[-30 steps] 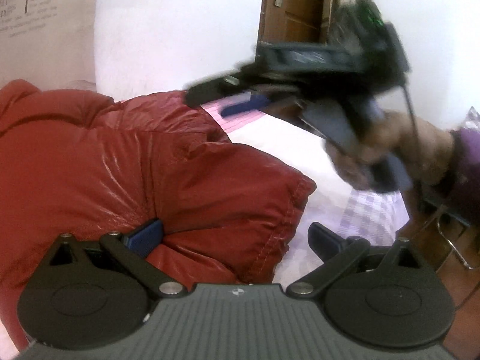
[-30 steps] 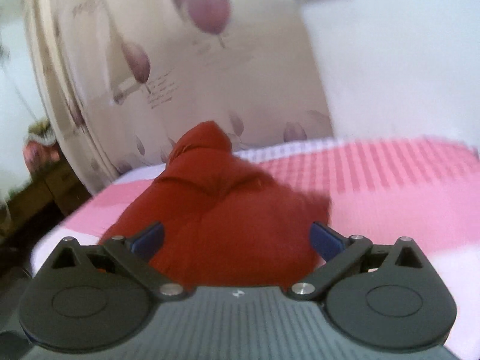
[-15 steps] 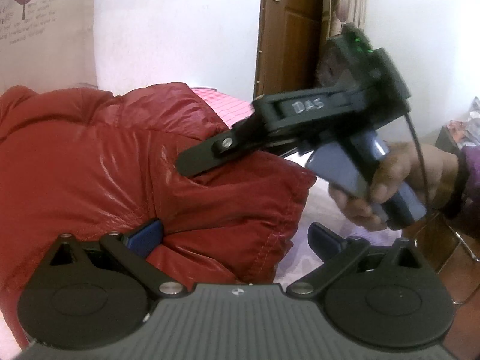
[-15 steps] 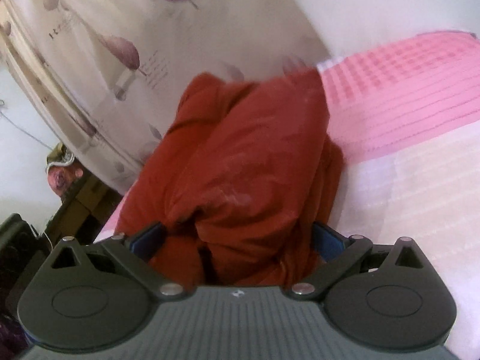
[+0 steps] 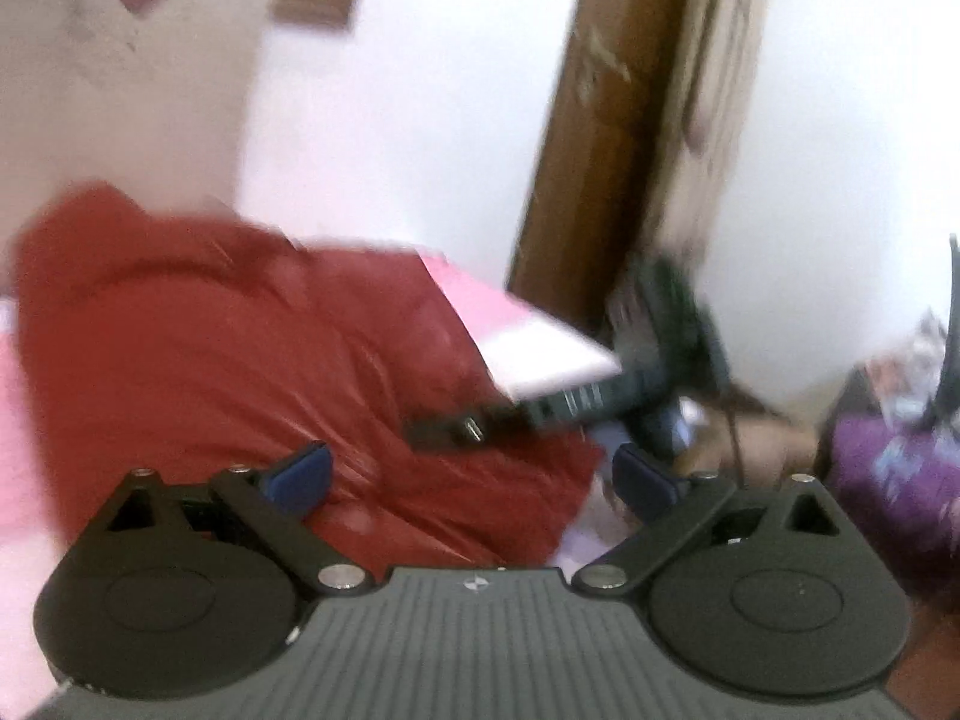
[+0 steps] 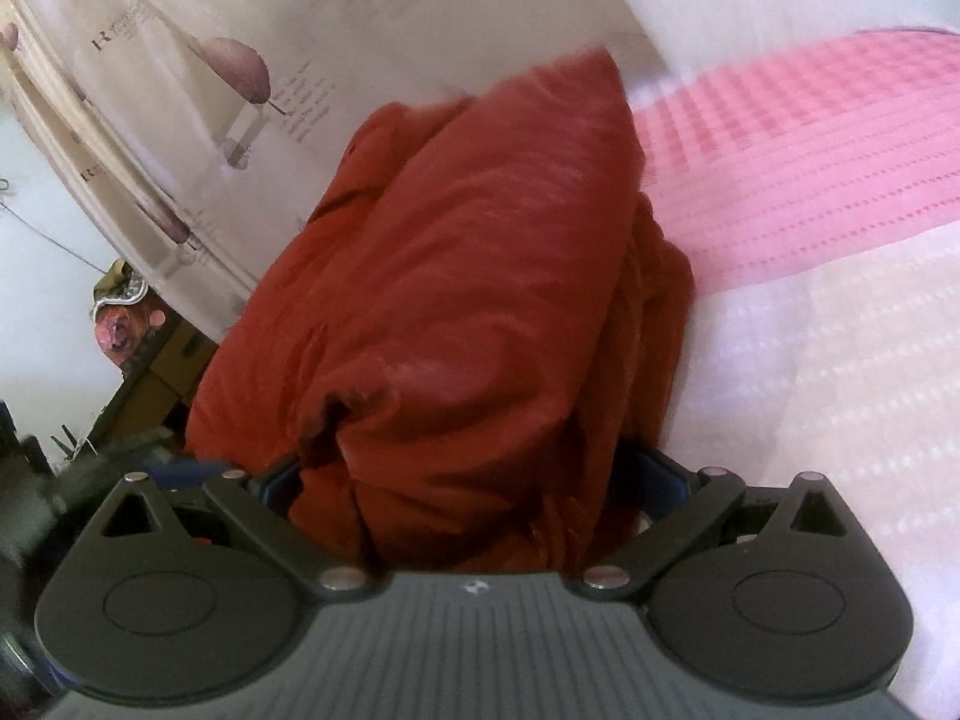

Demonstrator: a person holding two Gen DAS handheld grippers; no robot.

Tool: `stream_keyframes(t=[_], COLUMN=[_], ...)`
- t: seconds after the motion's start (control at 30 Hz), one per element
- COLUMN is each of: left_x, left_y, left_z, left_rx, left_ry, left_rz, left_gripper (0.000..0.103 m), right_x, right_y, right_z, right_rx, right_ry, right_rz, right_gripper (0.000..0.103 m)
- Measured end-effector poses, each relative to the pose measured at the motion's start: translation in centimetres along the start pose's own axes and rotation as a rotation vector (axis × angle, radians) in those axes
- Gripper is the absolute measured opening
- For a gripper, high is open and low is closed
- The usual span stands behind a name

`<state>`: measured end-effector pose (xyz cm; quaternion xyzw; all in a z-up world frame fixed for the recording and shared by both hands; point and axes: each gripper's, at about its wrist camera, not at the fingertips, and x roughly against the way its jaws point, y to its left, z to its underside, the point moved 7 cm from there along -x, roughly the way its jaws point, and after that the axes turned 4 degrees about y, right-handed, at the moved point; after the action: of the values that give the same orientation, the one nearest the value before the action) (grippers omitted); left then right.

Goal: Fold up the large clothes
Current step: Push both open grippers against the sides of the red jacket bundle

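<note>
1. Left gripper – jaws wide apart, released; the jacket bulges up between them, left pad against the fabric, right pad off its edge.
2. Right gripper – jaws spread wide w/ a thick bunch of jacket filling the gap; can't tell if they press it.
3. Jacket – red, puffy, heaped on the bed w/ pink & white cover.
4. Behind: curtain by the bed's far side, door – left view is blurred.
</note>
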<state>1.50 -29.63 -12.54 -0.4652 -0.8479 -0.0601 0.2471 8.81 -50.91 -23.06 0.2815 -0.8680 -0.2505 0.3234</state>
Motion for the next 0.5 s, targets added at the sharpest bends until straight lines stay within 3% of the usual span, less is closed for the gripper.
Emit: stream_keyframes(t=[0.07,0.17,0.4,0.5], left_x=[2.2,3.5,0.3,-1.0], left_y=[1.6,5.6,14.8,16.5], left_z=[-0.9,-0.8,2.2,3.4], left_rx=[0.006,0.11,0.411,0.52], left_ry=[-0.057,-0.049,0.072,0.106], left_rz=[-0.073,-0.11,-0.04,0.044], left_gripper=[0.103,0.103,0.103,0.103], right_x=[0.2,0.6,1.4,1.8], right_y=[0.1,0.2,-0.3,-0.7], right_z=[0.0,0.0,0.3,0.5], right_rx=[0.006,0.003,-0.035,-0.061], right_ry=[0.002,0.003,0.009,0.022], right_rz=[0.006,0.011,0.024,0.009], right_gripper=[0.103,0.103,0.103,0.103])
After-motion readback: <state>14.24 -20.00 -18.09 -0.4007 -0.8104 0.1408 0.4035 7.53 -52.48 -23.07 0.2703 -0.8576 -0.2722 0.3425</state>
